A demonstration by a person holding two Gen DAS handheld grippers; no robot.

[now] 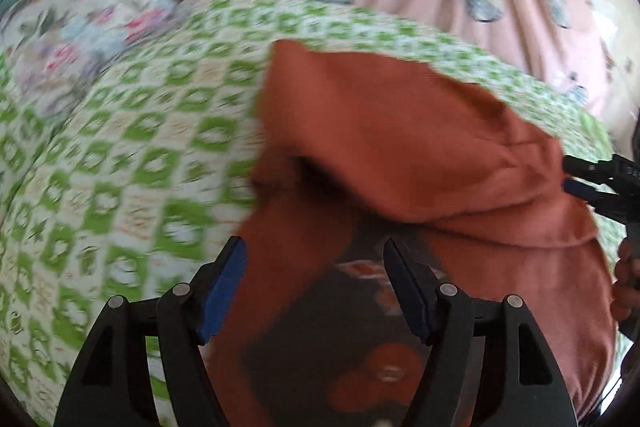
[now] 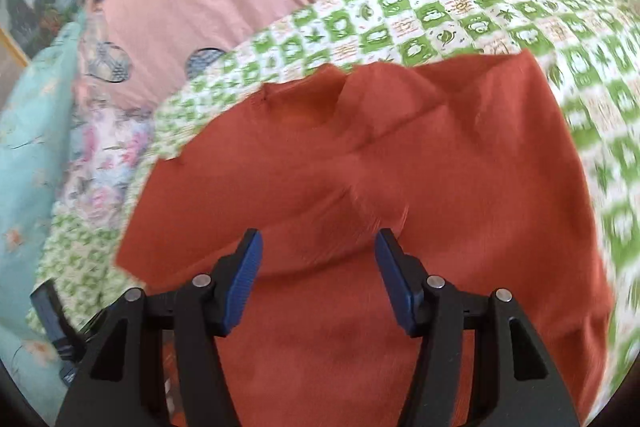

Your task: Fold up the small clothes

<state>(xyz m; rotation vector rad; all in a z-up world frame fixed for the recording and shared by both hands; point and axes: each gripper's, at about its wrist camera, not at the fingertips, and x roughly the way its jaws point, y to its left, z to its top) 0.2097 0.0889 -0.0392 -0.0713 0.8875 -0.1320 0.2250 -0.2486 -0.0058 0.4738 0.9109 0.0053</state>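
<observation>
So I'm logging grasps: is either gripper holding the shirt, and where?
Neither. The left gripper and right gripper are open above the rust-orange shirt.

The rust-orange garment (image 2: 400, 167) I am folding is lying spread on the green-and-white checked blanket (image 2: 460, 11), partly doubled over itself. In my right wrist view its collar is showing at the far edge, with creases running across the middle. In my left wrist view a folded flap is lying across the upper part, and a dark printed panel (image 1: 340, 339) is showing near me.
</observation>
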